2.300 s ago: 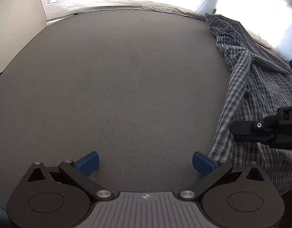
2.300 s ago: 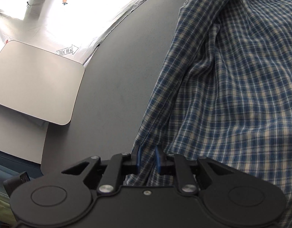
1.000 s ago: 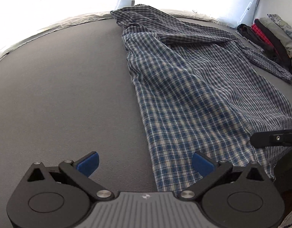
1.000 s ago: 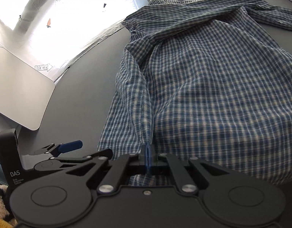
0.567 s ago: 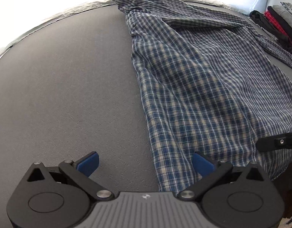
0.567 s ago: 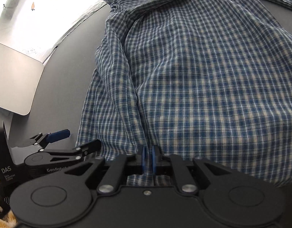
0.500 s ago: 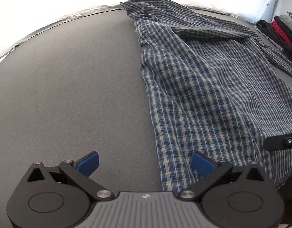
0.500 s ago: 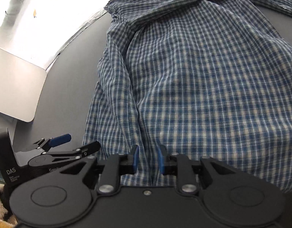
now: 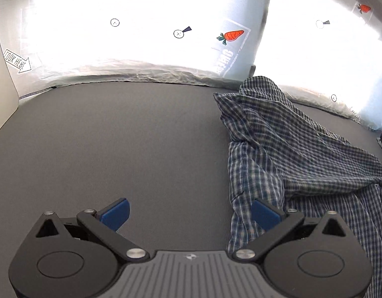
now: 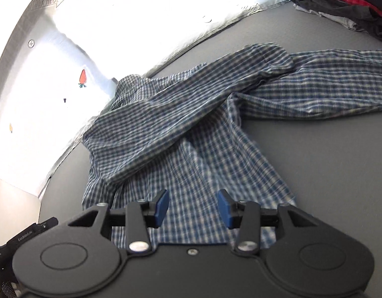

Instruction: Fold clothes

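Two tongs show, one in each wrist view, and both stand with their blue pads spread apart, holding nothing. In the left wrist view the left tongs [image 9: 189, 213] fill the bottom of the frame above the grey tabletop [image 9: 116, 149]; their left pad sits over bare tabletop, while the right pad lies at the edge of the shirt [image 9: 290, 154], over its checked cloth. That shirt, blue and white plaid, lies crumpled in the right half of the frame, bunched higher toward the upper right and running down to the lower right corner. Behind the tabletop, across the top of the frame, hangs a bright white sheet [image 9: 166, 37] printed with carrots, small circles and a "LOOK HERE" arrow.

In the right wrist view the right tongs [image 10: 192, 207] sit at bottom centre, both pads over the near hem of the shirt [image 10: 191, 129]; whether they touch the cloth cannot be told. The shirt spreads from the centre up toward the upper left, one sleeve folded across the body and another reaching to the right edge of the frame. Folded clothes [image 10: 344, 2] in dark and red fabric are stacked in the upper right corner, apart from the shirt. Part of the left tongs shows at the lower left edge.
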A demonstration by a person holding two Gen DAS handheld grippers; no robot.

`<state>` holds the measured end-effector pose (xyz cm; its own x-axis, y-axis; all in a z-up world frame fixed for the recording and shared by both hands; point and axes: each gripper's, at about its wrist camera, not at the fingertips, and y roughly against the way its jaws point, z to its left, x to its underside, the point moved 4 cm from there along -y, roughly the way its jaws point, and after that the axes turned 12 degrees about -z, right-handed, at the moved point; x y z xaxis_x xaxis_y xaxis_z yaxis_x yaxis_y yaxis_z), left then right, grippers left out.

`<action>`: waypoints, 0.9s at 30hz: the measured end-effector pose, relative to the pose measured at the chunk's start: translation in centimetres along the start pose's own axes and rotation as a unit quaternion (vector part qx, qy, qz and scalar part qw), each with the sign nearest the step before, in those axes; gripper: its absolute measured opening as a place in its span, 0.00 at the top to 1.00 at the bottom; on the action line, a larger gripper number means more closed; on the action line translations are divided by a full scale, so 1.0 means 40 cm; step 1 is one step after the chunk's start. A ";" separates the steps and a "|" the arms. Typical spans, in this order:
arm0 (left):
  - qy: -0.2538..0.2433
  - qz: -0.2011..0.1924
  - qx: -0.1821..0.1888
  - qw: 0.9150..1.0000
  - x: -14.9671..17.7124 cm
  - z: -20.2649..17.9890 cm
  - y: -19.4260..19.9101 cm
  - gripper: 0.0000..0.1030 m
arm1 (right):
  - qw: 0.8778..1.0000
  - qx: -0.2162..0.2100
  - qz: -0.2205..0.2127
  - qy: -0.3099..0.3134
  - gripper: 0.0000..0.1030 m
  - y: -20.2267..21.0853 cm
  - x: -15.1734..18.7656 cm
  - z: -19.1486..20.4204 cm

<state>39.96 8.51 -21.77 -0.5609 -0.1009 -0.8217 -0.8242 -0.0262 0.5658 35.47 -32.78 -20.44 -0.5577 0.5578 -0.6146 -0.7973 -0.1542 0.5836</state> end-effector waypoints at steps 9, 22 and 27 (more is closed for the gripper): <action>0.060 0.010 0.001 0.998 -0.179 -0.046 -0.324 0.00 | 0.994 0.097 -0.049 -0.028 0.53 -0.196 -0.237 -0.177; 0.037 0.108 -0.008 0.993 -0.255 -0.119 -0.689 0.02 | 0.984 0.124 -0.019 0.130 0.57 -0.439 -0.346 -0.214; -0.035 0.116 -0.043 0.992 -0.243 -0.144 -0.716 0.20 | 0.988 0.096 -0.044 0.115 0.96 -0.429 -0.367 -0.201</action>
<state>69.47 4.49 -29.58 -0.7413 -0.0441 -0.6697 -0.6642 -0.0960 0.7414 55.47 -44.87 -25.69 -0.5441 0.3587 -0.7585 -0.7985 0.0561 0.5994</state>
